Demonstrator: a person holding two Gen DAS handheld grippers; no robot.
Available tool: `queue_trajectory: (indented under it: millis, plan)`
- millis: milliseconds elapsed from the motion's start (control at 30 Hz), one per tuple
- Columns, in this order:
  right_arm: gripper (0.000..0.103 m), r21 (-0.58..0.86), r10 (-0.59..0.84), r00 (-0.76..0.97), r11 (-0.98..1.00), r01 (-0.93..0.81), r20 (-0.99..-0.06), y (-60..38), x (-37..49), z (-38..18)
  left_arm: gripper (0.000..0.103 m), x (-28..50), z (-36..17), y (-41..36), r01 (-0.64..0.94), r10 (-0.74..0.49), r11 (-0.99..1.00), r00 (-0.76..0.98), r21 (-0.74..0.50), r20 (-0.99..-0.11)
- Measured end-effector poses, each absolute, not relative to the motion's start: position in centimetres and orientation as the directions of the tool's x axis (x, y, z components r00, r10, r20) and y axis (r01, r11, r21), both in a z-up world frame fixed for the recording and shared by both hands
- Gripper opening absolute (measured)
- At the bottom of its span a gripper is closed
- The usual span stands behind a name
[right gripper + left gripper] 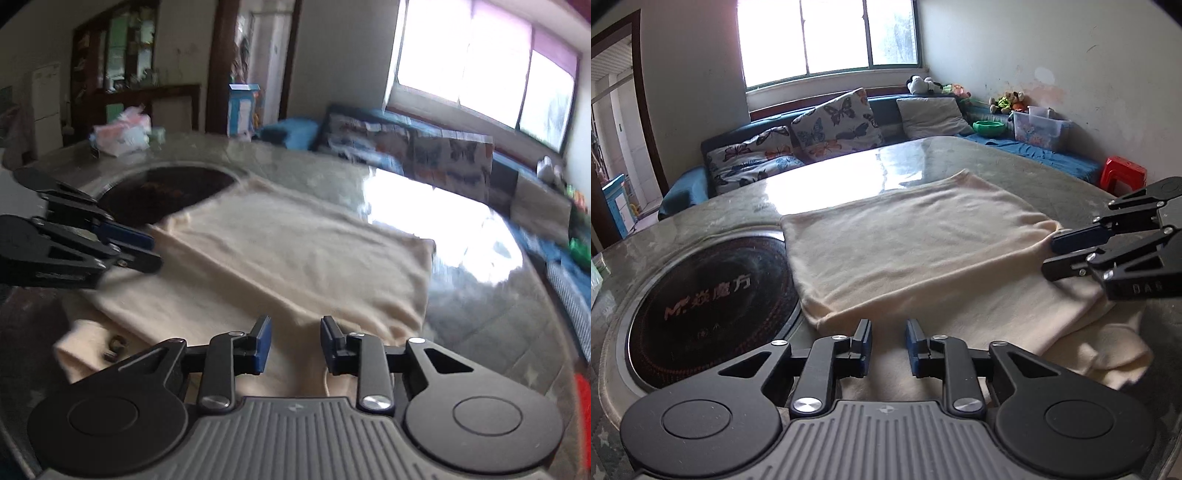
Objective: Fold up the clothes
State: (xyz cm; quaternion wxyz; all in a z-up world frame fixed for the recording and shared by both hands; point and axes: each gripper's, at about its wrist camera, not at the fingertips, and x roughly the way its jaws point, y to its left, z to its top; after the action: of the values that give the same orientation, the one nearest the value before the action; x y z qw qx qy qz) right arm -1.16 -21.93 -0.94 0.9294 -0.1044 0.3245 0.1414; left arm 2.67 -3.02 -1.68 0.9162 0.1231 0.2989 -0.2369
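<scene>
A cream garment (905, 251) lies folded flat on the round marble table (849, 177), with looser layers bunched at its near right corner. My left gripper (888, 339) hovers over the garment's near edge, jaws apart, with only cloth lying below the gap. My right gripper (1051, 254) reaches in from the right at the fold's right edge. In the right wrist view the right gripper (295, 339) stands open above the garment (295, 251), nothing pinched. The left gripper (155, 251) shows at the left there, its tips at the cloth's edge.
A black round hob (709, 295) is set into the table left of the garment, partly covered by it. A plastic bag (122, 134) sits at the table's far edge. Beyond stand a blue sofa with butterfly cushions (831, 122), a red stool (1123, 173) and a clear box (1039, 129).
</scene>
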Motion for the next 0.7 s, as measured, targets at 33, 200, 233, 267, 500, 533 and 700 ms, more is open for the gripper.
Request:
queue_trajectory:
  millis: [33, 200, 233, 267, 500, 533, 700]
  plan:
    - [0.026, -0.096, 0.187, 0.746, 0.943, -0.319, -0.639, -22.4, -1.1, -1.2, 0.024, 2.6, -1.7, -2.8, 0.508, -0.362, 0.857, 0.709, 0.082, -0.605]
    - [0.026, -0.108, 0.19, 0.749, 0.938, -0.329, -0.635, -23.4, -2.9, -0.1, 0.024, 1.4, -0.6, -1.7, 0.518, -0.379, 0.852, 0.714, 0.08, -0.588]
    - [0.026, -0.112, 0.204, 0.747, 0.93, -0.35, -0.633, -23.3, -3.4, 0.0, 0.024, 1.0, -0.5, -1.5, 0.525, -0.386, 0.847, 0.714, 0.081, -0.584]
    - [0.026, -0.116, 0.218, 0.74, 0.921, -0.371, -0.636, -23.1, -3.8, 0.1, 0.024, 0.4, -0.4, -1.4, 0.534, -0.393, 0.841, 0.712, 0.085, -0.582]
    - [0.027, -0.138, 0.23, 0.716, 0.899, -0.416, -0.659, -22.3, -4.6, -0.6, 0.034, -4.8, -0.8, -1.0, 0.648, -0.459, 0.744, 0.675, 0.165, -0.578]
    - [0.027, -0.137, 0.232, 0.716, 0.899, -0.417, -0.658, -22.3, -4.7, -0.4, 0.04, -5.6, -0.9, -1.0, 0.666, -0.472, 0.723, 0.67, 0.184, -0.573]
    - [0.028, -0.162, 0.235, 0.707, 0.881, -0.445, -0.667, -22.3, -5.9, 0.1, 0.044, -7.7, -2.3, -2.8, 0.724, -0.497, 0.625, 0.657, 0.292, -0.566]
